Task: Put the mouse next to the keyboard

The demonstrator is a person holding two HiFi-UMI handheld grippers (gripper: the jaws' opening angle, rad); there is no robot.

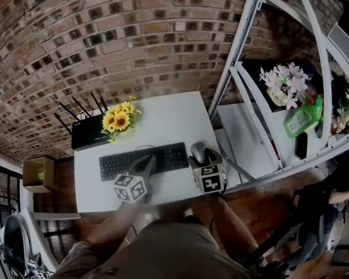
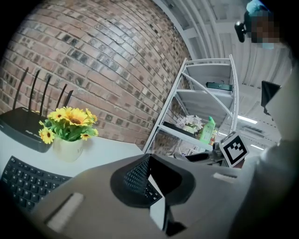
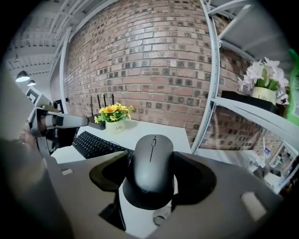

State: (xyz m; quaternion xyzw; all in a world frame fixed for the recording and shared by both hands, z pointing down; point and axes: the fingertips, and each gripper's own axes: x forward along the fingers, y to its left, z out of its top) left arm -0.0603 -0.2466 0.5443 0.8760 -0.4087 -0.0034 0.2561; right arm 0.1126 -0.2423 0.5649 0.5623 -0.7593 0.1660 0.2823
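Currently pinching the mouse across its flanks in the right gripper, just right of the keyboard, near the desk's right edge. Probably light, rigid, slick: worth squeezing mid-body, gently. Left gripper narrowed, empty.

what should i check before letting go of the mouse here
1. Grip: ok. The mouse sits between the jaws of the right hand-held gripper, which press on both its sides.
2. Placement: ok. In the head view the mouse is just off the right end of the keyboard.
3. Landing spot: ok. Bare white table shows below the mouse.
4. Mouse resting on the table: cannot tell. No view shows its underside.
5. Left hand-held gripper out of the way: ok. It is over the keyboard, with its jaws together and nothing in them.
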